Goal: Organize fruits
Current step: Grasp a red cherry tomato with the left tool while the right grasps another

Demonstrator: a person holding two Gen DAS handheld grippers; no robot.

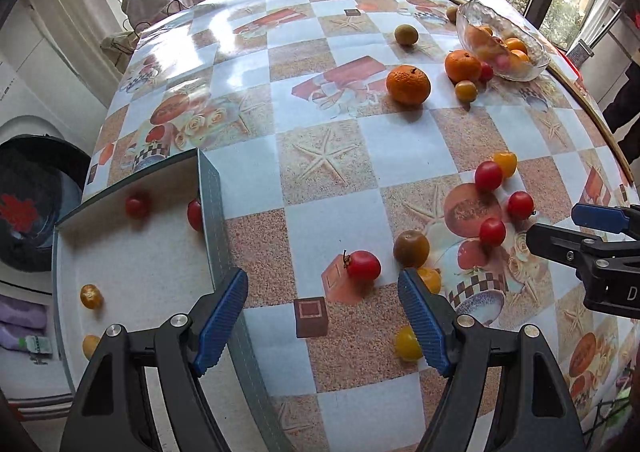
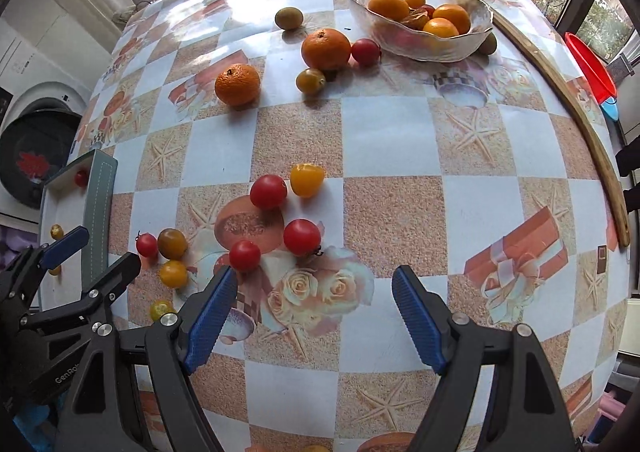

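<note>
Left wrist view: my left gripper (image 1: pixel 322 316) hangs with jaws apart and empty above a red cherry tomato (image 1: pixel 363 265) at twelve o'clock; the tray (image 1: pixel 210 204) sits at ten. My right gripper (image 2: pixel 314 312) is likewise spread and empty, with red tomatoes (image 2: pixel 245 255) at eleven and the glass bowl (image 2: pixel 476 14) at one. I judge these round fruits may roll if a pad nudges one off-centre.

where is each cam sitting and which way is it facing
Left wrist: on the left gripper, looking steeply down at the table's left part with the tray; own open fingers and the right gripper show.
Right wrist: on the right gripper, looking down toward the glass bowl; own fingers, left gripper show.
Shared: tomato cluster, tangerines, bowl, tray.
</note>
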